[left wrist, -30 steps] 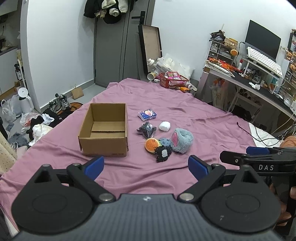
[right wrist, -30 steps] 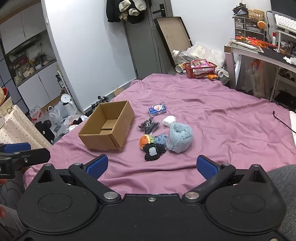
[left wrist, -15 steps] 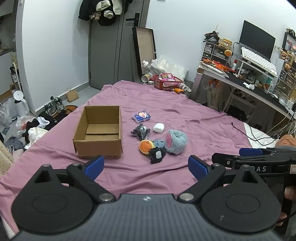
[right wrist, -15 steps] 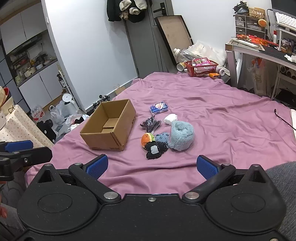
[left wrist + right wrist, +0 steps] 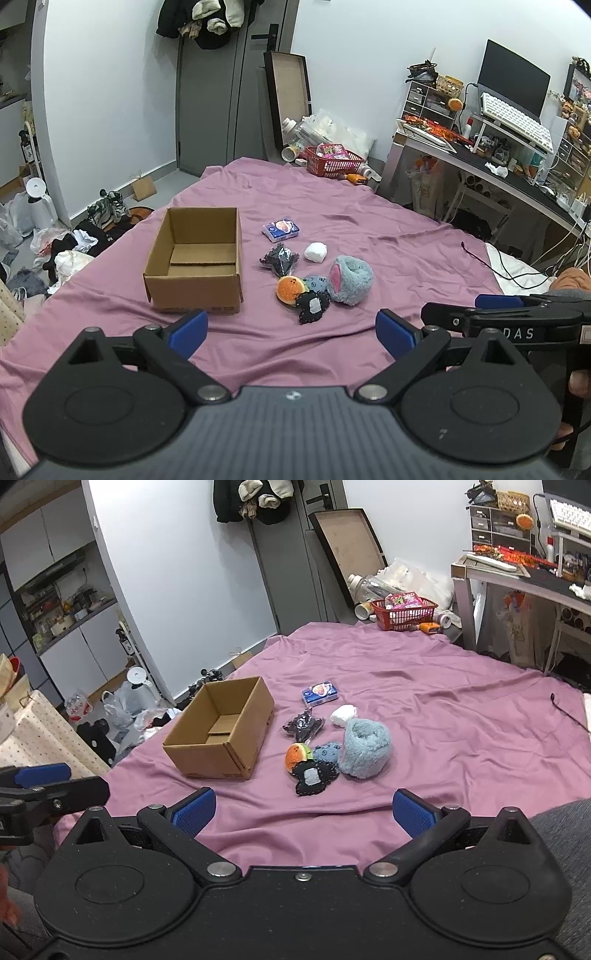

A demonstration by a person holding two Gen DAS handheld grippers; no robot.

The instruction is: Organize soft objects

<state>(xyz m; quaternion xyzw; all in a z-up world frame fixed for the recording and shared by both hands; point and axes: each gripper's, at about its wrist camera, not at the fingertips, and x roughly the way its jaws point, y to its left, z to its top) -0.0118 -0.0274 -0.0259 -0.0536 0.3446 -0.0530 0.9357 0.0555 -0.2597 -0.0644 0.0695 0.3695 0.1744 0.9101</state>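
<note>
1. Purple sheet [image 5: 406, 236] covers the bed that serves as the work surface, in a cluttered bedroom with a desk on the right and a grey door at the back.
2. An open cardboard box [image 5: 195, 266] sits on the sheet to the left of the soft things; what shows of its inside holds nothing but its own bottom flaps.
3. Soft objects lie in a loose cluster just right of the box, all outside it: a blue tissue pack [image 5: 280, 229] farthest back, a white soft ball [image 5: 316, 252], a dark crinkled pouch [image 5: 279, 259], a fluffy blue plush [image 5: 351, 279], an orange burger-like plush [image 5: 290, 290], a small blue round plush [image 5: 317, 283] and a black felt piece with a grey patch [image 5: 313, 305] nearest the cameras.
4. The burger plush, blue round plush, black felt piece and fluffy plush touch one another; the tissue pack sits apart.
5. The left gripper [image 5: 291, 328] hovers low over the near sheet, blue pads spread wide with nothing between them.
6. The right gripper [image 5: 303, 808] is likewise spread and empty, short of the cluster.
7. My judgement: sorting has not begun; every item remains to be picked up and placed, presumably into the box, with the black felt piece the closest first candidate.
</note>
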